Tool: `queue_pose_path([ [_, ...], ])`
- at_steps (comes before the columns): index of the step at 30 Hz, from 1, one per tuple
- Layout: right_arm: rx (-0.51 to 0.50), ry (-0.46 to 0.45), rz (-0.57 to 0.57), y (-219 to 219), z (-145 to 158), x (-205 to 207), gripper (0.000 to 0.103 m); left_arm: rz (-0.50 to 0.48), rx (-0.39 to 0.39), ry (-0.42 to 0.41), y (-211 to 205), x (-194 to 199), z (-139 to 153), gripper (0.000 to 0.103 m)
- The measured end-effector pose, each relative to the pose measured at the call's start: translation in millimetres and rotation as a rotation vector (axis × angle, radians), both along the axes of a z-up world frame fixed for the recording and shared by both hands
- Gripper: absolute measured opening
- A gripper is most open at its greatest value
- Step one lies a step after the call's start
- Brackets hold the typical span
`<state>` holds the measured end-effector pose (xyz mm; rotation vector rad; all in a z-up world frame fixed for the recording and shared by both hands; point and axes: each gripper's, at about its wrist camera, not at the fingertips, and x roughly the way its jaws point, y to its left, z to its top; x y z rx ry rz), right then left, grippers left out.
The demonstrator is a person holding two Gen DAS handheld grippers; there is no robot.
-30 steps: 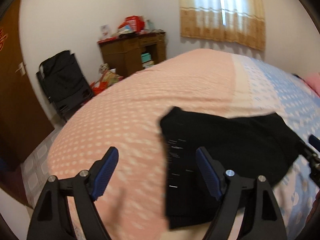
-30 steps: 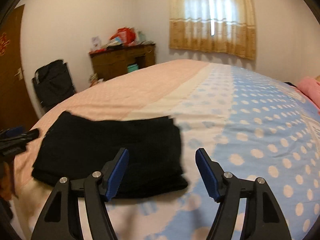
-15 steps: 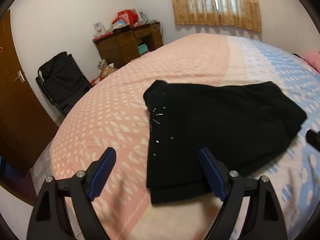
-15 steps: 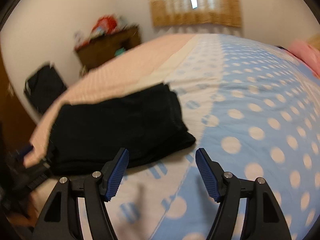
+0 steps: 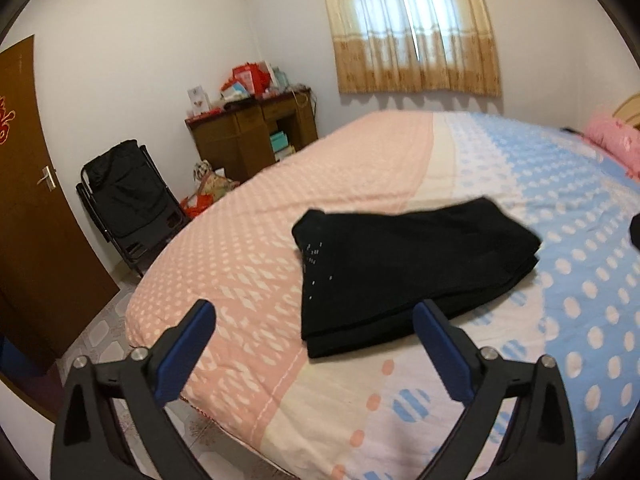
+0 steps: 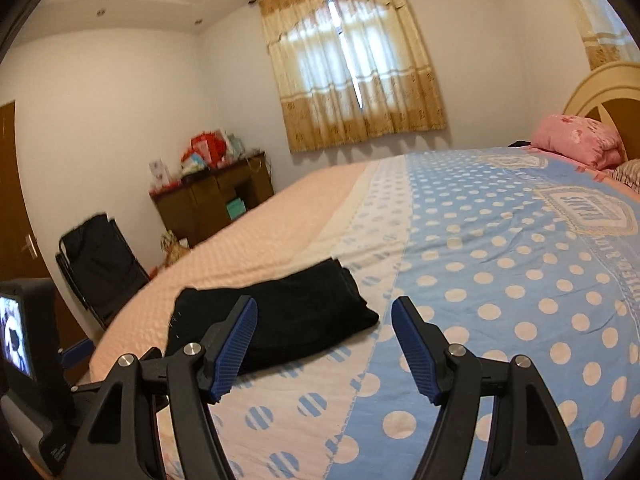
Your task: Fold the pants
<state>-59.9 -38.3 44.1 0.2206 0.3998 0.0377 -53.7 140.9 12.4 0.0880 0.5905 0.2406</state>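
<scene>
The black pants lie folded in a flat stack on the bed, near its front edge; they also show in the right wrist view. My left gripper is open and empty, held above the bed edge just in front of the stack. My right gripper is open and empty, raised in front of the stack's right end, apart from it. The left gripper's body shows at the left edge of the right wrist view.
The bed has a pink and blue dotted cover. A pink pillow lies by the headboard. A black folding chair, a cluttered wooden cabinet and a brown door stand to the left.
Both grippers have pulled back and risen away from the folded pants, which now lie farther off. Both stayed open and empty. The pants have not moved.
</scene>
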Motion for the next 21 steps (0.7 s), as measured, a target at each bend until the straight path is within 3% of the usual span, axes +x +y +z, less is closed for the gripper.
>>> queue_pose_path([
  [6,-0.027,-0.033,-0.016,-5,9,-17,0.072,-0.021,-0.007,-0.054,-12,-13,16,0.103],
  [10,-0.03,-0.015,-0.03,-8,2,-22,0.072,-0.023,0.027,-0.052,-22,-16,14,0.103],
  [14,-0.003,0.026,-0.049,-16,-6,-21,0.072,-0.032,0.005,-0.043,-27,-21,10,0.103],
  [21,-0.01,-0.032,-0.058,-19,3,-34,0.072,-0.039,0.022,-0.038,-34,-24,10,0.103],
])
